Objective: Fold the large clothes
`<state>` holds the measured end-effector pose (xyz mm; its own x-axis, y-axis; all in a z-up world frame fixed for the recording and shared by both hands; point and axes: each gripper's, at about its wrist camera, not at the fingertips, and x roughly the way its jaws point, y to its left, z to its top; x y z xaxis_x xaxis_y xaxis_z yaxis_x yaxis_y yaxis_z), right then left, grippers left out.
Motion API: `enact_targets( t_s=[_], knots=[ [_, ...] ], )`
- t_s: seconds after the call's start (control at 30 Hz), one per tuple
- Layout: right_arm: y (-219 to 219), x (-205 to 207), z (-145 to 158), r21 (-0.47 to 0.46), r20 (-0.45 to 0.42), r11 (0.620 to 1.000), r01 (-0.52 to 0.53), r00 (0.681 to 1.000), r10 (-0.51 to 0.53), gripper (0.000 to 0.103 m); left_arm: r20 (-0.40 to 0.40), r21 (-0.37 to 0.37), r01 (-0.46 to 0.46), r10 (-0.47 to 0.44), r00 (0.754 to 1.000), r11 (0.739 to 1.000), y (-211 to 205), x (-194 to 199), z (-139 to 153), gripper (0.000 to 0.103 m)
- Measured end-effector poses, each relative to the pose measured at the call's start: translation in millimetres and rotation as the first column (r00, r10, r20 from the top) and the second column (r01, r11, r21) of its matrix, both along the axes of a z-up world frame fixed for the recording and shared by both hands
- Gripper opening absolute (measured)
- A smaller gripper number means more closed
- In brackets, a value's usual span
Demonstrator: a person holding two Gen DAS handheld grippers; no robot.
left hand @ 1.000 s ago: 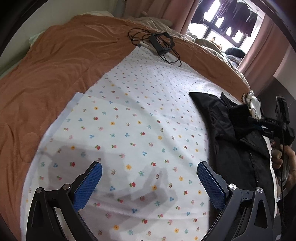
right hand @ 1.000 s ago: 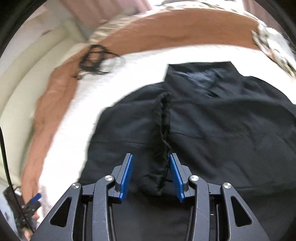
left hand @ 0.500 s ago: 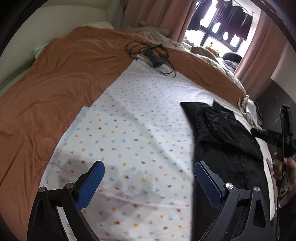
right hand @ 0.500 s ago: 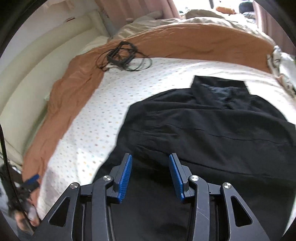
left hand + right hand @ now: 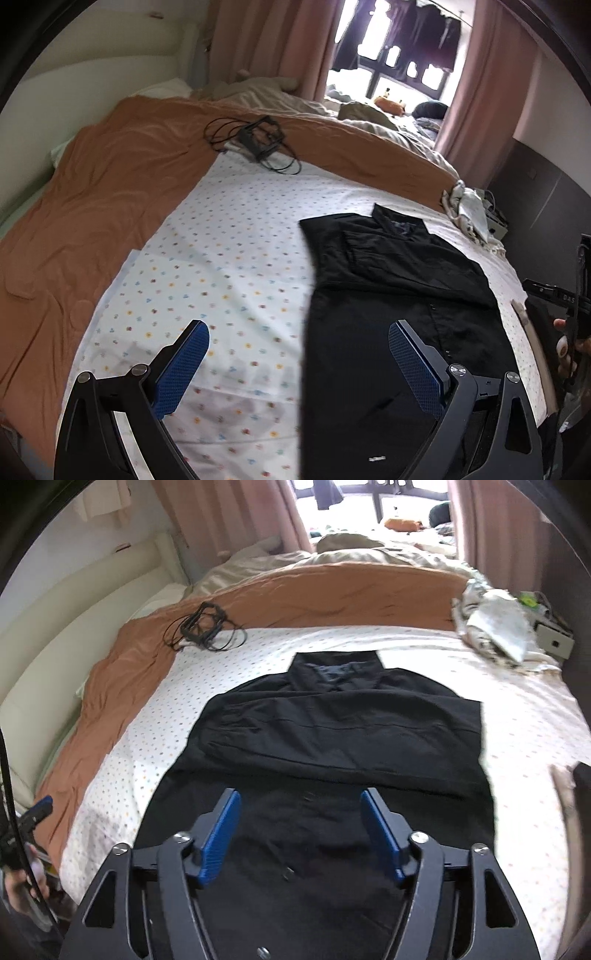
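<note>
A large black garment (image 5: 332, 731) lies flat on the dotted white sheet (image 5: 155, 716), collar at the far end, both sides folded in over its middle. My right gripper (image 5: 300, 825) hangs above its near half, jaws opening with nothing between them. In the left wrist view the black garment (image 5: 388, 280) fills the right side. My left gripper (image 5: 297, 354) hovers wide open over the garment's left edge and the sheet (image 5: 221, 258), holding nothing. The right gripper's handle and a hand (image 5: 569, 332) show at the right edge there.
An orange blanket (image 5: 92, 206) covers the bed's left and far side. A black frame with coiled cables (image 5: 258, 142) lies at the sheet's far end. A crumpled pale cloth (image 5: 495, 627) sits at the far right corner beside a small box (image 5: 554, 638). Curtains and a window stand beyond.
The right gripper let go of a bunched black fold, then opened wider while pulling back and up. The left gripper also rose and drew back, so more of the bed shows.
</note>
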<state>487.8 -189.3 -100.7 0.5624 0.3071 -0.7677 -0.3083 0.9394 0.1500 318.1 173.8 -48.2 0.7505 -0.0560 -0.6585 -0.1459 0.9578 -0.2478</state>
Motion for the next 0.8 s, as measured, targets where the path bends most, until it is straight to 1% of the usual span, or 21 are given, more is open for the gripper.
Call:
enact_targets(
  t_s=[0.03,0.1,0.17,0.2,0.33,0.4,0.53,0.63,0.8],
  knots=[
    [-5.7,-3.6,1.4,0.002,0.004,1.000,0.006,1.000,-0.006,0.075,0.003,0.004,0.006,-0.006,1.000,1.000,-5.4,-1.4,2.2,0.098],
    [-24.8,-14.4,4.9,0.013,0.016,1.000,0.022,1.000,-0.022,0.084,0.005,0.015,0.017,-0.017,1.000,1.000,-16.4,-2.9,5.3,0.098],
    [-38.8,-22.3,6.0,0.022,0.026,0.999,0.034,0.999,-0.034,0.096,0.002,0.020,0.025,-0.025,1.000,1.000,-24.7,-3.1,6.2,0.098],
    [-47.8,-27.4,6.1,0.020,0.031,0.999,0.047,0.998,-0.048,0.099,0.001,0.020,0.029,-0.029,1.000,0.999,-28.7,-3.3,6.0,0.098],
    [-73.9,-41.2,0.1,0.016,0.033,0.996,0.086,0.996,-0.086,0.099,-0.011,0.026,0.048,-0.048,0.999,0.998,-43.4,-4.7,1.8,0.098],
    [-88.5,-47.8,-7.4,0.014,0.023,0.994,0.111,0.993,-0.112,0.099,-0.020,0.023,0.057,-0.056,0.998,0.998,-47.2,-5.8,-2.7,0.098],
    [-110.5,-62.3,-23.9,0.002,0.022,0.991,0.135,0.991,-0.135,0.099,-0.055,0.011,0.067,-0.066,0.996,0.998,-50.3,-8.3,-19.3,0.098],
    [-124.2,-72.5,-39.2,-0.030,0.025,0.985,0.170,0.985,-0.169,0.099,-0.085,0.003,0.065,-0.064,0.994,0.998,-49.7,-12.3,-35.4,0.098],
    [-152.4,-82.4,-76.3,-0.007,-0.041,0.975,0.222,0.974,-0.223,0.098,-0.142,-0.010,0.074,-0.075,0.987,0.997,-49.3,-17.4,-65.1,0.090]
  ],
)
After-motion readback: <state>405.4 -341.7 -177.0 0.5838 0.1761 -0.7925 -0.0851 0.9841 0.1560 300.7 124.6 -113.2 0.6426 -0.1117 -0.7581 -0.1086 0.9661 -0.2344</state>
